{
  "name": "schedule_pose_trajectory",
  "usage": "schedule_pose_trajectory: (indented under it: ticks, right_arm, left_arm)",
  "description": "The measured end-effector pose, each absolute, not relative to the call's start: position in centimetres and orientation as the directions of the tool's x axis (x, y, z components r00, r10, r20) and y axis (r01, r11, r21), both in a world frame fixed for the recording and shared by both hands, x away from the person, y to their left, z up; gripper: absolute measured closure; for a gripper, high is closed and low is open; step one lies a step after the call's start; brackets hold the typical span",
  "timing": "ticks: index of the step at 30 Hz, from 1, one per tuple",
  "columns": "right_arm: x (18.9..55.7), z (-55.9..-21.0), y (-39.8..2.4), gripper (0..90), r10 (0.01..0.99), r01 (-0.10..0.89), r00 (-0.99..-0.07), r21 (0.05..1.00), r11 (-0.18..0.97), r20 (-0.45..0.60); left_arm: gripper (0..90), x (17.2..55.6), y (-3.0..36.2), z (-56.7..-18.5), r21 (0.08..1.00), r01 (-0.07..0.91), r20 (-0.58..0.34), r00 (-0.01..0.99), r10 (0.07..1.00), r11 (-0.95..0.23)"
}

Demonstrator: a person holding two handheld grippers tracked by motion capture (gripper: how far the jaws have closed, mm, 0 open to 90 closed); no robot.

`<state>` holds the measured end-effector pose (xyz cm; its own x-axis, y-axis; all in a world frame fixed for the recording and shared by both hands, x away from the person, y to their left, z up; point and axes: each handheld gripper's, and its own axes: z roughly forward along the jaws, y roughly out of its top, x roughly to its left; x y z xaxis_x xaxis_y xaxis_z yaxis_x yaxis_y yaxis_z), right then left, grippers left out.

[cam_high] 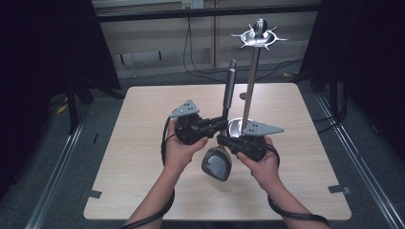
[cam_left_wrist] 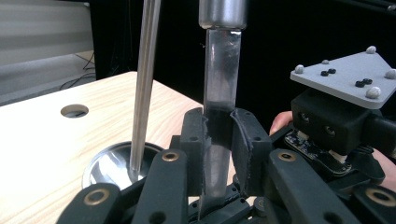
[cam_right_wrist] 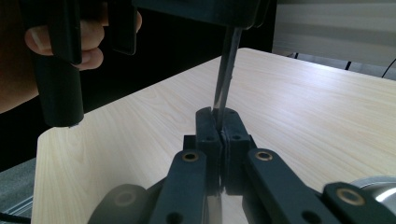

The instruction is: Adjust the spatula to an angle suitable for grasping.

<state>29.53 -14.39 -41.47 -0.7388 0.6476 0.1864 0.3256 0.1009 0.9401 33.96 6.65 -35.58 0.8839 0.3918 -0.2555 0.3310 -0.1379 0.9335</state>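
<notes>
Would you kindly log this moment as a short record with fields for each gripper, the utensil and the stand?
Left gripper: shut on the ladle's handle, across the flat strip below its round grip.
Right gripper: shut on the same handle, lower down, edge-on between the pads.
Ladle: held upright above the table, bowl hanging at the bottom, round grip on top.
Stand: upright metal rod on a round base, spiked ring on top, nothing hanging from it.

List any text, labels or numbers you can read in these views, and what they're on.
No readable text in any view.
Ladle: bare metal, no marking visible.
Stand: no label visible.
Left gripper and right gripper: black, unmarked.
Grey plate: screws and dots, no print.
Wall fitting: too small to read.
</notes>
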Motion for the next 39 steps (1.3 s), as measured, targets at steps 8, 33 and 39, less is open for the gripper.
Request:
schedule_pose_trajectory:
  ticks: [8,33,39]
  right_arm:
    - [30.2,-40.6,-14.8,88.8,0.65,0.317,-0.738,0.944,0.094,0.183]
    - [32.0,-39.5,-15.5,88.8,0.662,0.338,-0.722,0.938,0.082,0.202]
    - [32.1,-39.8,-15.7,88.7,0.666,0.337,-0.72,0.937,0.089,0.195]
  left_arm:
    - [75.7,34.8,6.3,-34.7,0.936,0.328,-0.26,0.888,0.379,-0.126]
    - [75.6,36.5,5.4,-34.2,0.939,0.329,-0.267,0.881,0.391,-0.102]
    - [75.4,36.6,5.0,-34.5,0.938,0.331,-0.266,0.88,0.393,-0.107]
